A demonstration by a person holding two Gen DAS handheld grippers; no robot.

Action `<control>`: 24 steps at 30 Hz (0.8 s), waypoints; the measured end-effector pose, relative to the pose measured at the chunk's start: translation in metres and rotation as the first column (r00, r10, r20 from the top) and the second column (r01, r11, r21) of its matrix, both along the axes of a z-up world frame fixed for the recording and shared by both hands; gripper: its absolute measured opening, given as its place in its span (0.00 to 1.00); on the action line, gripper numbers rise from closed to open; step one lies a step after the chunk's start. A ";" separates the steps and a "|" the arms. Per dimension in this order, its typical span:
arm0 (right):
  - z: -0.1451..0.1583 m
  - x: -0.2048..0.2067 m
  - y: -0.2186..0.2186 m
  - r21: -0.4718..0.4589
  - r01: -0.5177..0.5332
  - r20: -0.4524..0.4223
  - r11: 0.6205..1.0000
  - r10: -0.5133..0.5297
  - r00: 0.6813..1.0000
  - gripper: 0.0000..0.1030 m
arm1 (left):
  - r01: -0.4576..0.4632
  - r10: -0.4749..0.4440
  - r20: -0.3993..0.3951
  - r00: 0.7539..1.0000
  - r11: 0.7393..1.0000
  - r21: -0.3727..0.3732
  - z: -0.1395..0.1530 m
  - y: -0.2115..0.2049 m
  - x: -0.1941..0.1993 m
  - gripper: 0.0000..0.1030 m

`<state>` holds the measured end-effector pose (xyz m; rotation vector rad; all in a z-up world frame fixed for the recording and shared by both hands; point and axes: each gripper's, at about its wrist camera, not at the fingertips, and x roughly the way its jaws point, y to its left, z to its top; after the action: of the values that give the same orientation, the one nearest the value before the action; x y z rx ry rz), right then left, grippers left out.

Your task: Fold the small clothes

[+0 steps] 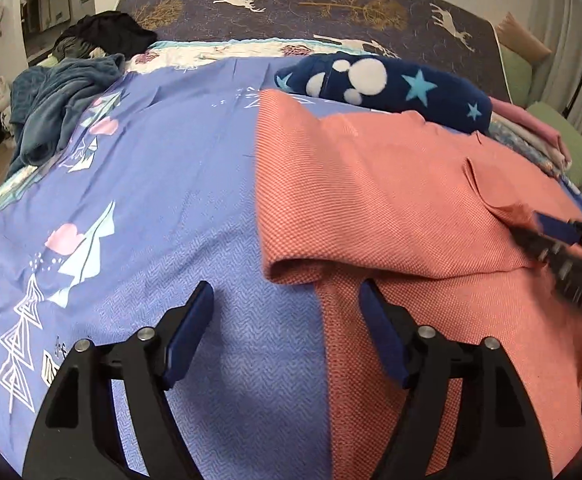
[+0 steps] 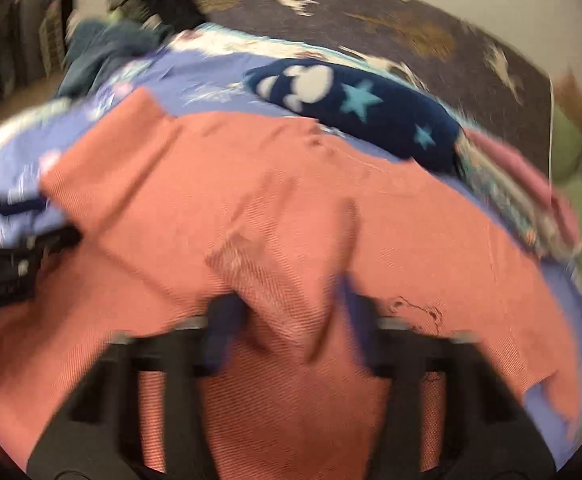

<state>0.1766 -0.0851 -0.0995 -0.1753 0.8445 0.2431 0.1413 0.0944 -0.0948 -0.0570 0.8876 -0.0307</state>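
Coral garment point(image 1: 411, 200) edge between left tongs point(image 1: 287, 320)

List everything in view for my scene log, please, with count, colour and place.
Garment: one, salmon-pink, spread on the bed's right half.
Bedsheet: one, blue-purple, patterned, under the garment.
Fleece bundle: one, navy with stars, behind the garment.
Blanket: one, teal, heaped far left.
Dark clothes: black pile, far left corner.
Folded textiles: pink stack, right edge.
Left gripper: open, over the garment's left edge.
Right gripper: blurred, fabric between its fingers.

Blurred coral garment point(image 2: 291, 208) between gripper point(image 2: 291, 320) fingers.
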 end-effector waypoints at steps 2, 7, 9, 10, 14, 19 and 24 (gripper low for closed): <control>0.006 0.004 -0.036 0.173 0.102 -0.043 0.980 -0.096 0.994 0.17 | -0.002 0.002 -0.004 1.000 1.000 -0.018 -0.001 0.002 0.001 0.73; -0.004 -0.001 -0.129 0.463 0.303 -0.240 0.833 -0.210 0.948 0.19 | -0.007 0.007 -0.004 1.000 1.000 -0.021 -0.001 0.001 0.004 0.73; -0.014 -0.003 -0.151 0.528 0.357 -0.312 0.770 -0.215 0.925 0.25 | -0.009 0.009 -0.004 1.000 1.000 -0.022 -0.001 0.001 0.005 0.73; -0.016 -0.003 -0.156 0.546 0.360 -0.324 0.757 -0.206 0.923 0.36 | -0.010 0.010 -0.005 1.000 1.000 -0.022 -0.001 0.001 0.005 0.73; -0.019 0.008 -0.150 0.584 0.306 -0.316 0.752 -0.137 0.939 0.63 | -0.012 0.012 -0.006 1.000 1.000 -0.013 -0.001 0.000 0.005 0.74; -0.016 0.037 -0.115 0.483 0.236 -0.259 0.843 -0.120 0.958 0.58 | -0.042 0.042 -0.013 0.999 0.999 -0.003 -0.001 0.001 0.011 0.76; 0.024 0.033 -0.097 0.472 0.088 -0.082 0.877 -0.055 0.995 0.04 | -0.070 0.070 0.007 0.998 0.997 0.043 0.002 -0.003 0.020 0.76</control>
<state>0.2092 -0.1823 -0.0759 0.3286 0.8308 0.3817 0.1615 0.0912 -0.0924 -0.0481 0.8798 0.0535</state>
